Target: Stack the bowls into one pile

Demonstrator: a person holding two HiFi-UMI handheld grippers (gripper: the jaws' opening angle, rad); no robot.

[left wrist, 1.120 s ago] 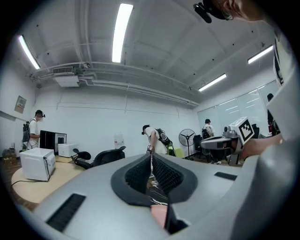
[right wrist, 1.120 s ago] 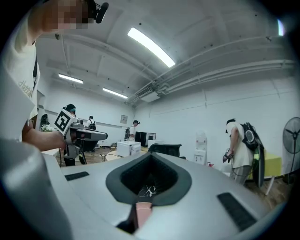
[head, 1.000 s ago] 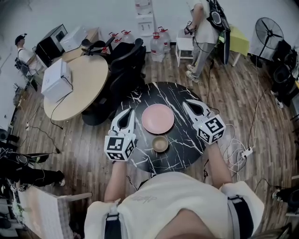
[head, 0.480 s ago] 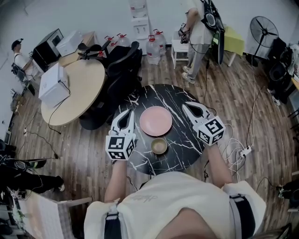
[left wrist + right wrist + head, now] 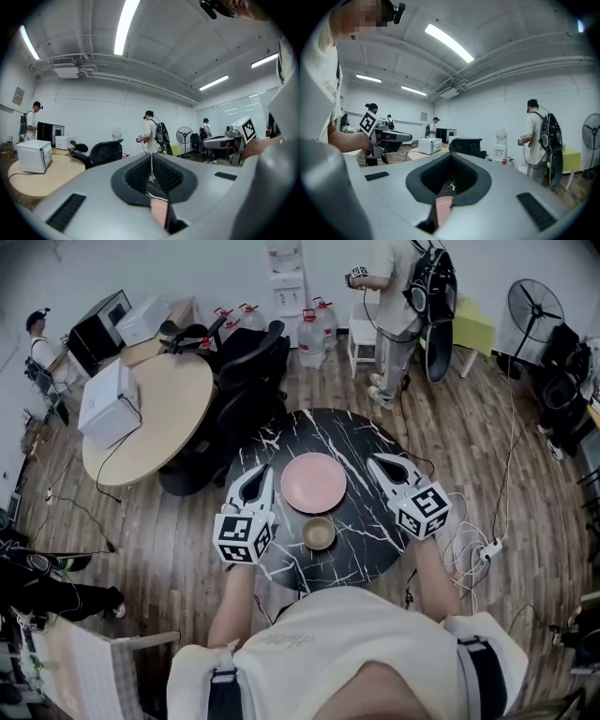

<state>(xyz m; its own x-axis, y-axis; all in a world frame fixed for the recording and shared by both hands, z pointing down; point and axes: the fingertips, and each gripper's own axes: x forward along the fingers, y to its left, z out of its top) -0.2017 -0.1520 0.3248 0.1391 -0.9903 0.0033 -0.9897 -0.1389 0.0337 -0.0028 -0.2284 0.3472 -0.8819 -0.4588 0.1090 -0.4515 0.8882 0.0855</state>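
A wide pink bowl (image 5: 313,482) sits in the middle of the black marbled round table (image 5: 330,430). Just in front of it, apart from it, stands a small tan bowl (image 5: 320,533). My left gripper (image 5: 265,469) hovers left of the pink bowl, shut and holding nothing. My right gripper (image 5: 373,461) hovers to the right of that bowl, also shut and bare. In the left gripper view the left gripper (image 5: 151,158) shows its jaws closed together, with a pink sliver under them. The right gripper view shows the right gripper (image 5: 451,159) with jaws likewise closed.
A black office chair (image 5: 251,367) stands close behind the table. Beyond it at left is a round wooden table (image 5: 159,437) bearing a white box (image 5: 108,399). A person with a backpack (image 5: 403,296) stands at the back. Cables and a power strip (image 5: 487,547) lie on the floor at right.
Both grippers and both bowls stay where they were. The person with the backpack at the back has shifted slightly.
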